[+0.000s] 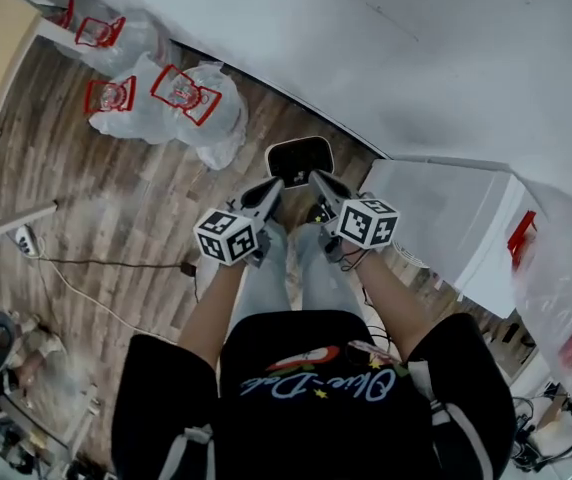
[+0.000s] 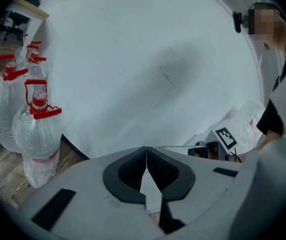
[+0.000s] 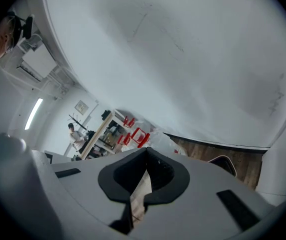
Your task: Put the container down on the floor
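- Left gripper [image 1: 276,185] and right gripper [image 1: 318,179]: jaws pressed together, nothing between them, both aimed at the wall.
- White lidded container [image 1: 446,218]: just right of the right gripper, long side along the wall, contents hidden.
- Clear red-handled jugs [image 1: 181,103]: upright, far left.

The floor [image 1: 116,193] was matt, grained wood plank. The water jugs [image 1: 216,118] were clear plastic with red handles. The container [image 1: 446,213] looked smooth, frosted white plastic.

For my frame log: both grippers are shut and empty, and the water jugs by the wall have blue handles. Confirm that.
Not quite: the water jugs have red handles, as the left gripper view shows. The left gripper and right gripper are indeed shut and empty.
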Available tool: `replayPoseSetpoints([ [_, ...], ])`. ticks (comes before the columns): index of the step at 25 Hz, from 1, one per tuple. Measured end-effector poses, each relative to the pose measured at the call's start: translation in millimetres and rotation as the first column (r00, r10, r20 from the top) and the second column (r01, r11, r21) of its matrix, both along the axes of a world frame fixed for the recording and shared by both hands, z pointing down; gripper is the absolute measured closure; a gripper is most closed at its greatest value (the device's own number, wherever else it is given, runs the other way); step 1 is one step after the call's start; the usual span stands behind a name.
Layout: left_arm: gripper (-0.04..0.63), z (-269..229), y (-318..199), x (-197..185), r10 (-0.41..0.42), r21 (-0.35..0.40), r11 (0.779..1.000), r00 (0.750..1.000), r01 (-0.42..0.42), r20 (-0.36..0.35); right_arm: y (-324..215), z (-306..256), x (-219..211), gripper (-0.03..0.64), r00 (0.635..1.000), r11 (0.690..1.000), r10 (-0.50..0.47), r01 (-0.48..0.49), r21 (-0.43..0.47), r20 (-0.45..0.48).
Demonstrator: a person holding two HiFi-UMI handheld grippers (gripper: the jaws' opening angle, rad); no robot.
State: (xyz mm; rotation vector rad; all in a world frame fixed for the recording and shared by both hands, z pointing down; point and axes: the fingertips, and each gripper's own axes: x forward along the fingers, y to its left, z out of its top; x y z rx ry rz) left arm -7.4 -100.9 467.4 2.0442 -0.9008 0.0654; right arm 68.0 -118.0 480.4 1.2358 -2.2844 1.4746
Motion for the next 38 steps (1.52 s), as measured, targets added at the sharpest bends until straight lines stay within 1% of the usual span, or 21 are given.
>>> replayPoseSetpoints([
  [4, 0.591, -33.3, 4.8, 4.8, 0.031, 0.041, 0.999, 1.0, -0.031, 0.001, -4.3, -36.8, -2.9, 0.617, 0.999, 0.999, 0.029, -0.03, 0.036, 0.04],
  [9, 0.591, -67.1, 10.9, 10.3, 0.039, 0.081, 0.996, 0.999, -0.039, 0.0, -2.8, -72.0, -3.4, 0.617, 0.999, 0.996, 0.019, -0.022, 0.085, 0.037],
  [11, 0.591, -80.1, 10.0, 9.4, 0.047, 0.105, 0.993, 0.999, -0.047, 0.009, -3.1, -84.0, -4.1, 0.617, 0.999, 0.995, 0.009, -0.012, 0.101, 0.038],
  [16, 0.591, -111.6, 5.5, 7.4, 0.064, 0.175, 0.982, 0.996, -0.074, 0.059, -1.8, -115.9, -0.4, 0.617, 0.999, 0.983, -0.041, 0.043, 0.177, -0.015],
  [19, 0.591, -135.1, 4.0, 7.3, 0.055, 0.218, 0.973, 0.996, -0.068, 0.068, 0.5, -137.1, 2.9, 0.617, 0.998, 0.974, -0.054, 0.06, 0.218, -0.037],
  [24, 0.589, -171.3, 11.9, 17.4, 0.062, 0.284, 0.955, 0.996, -0.08, 0.07, 6.1, -171.2, 6.0, 0.617, 0.996, 0.955, -0.066, 0.08, 0.285, -0.056],
  [29, 0.591, -198.2, 10.8, 22.6, 0.041, 0.329, 0.943, 0.997, -0.059, 0.061, 6.0, -195.5, 8.3, 0.617, 0.995, 0.941, -0.087, 0.101, 0.324, -0.057],
  [34, 0.59, -222.0, 5.4, 23.1, 0.0, 0.372, 0.928, 0.998, -0.021, 0.055, 7.1, -217.2, 16.0, 0.617, 0.993, 0.926, -0.107, 0.118, 0.359, -0.05],
  [38, 0.589, -240.1, -1.8, 20.5, -0.028, 0.409, 0.913, 0.997, -0.005, 0.073, 1.6, -235.1, 19.1, 0.617, 0.991, 0.906, -0.119, 0.134, 0.401, -0.061],
])
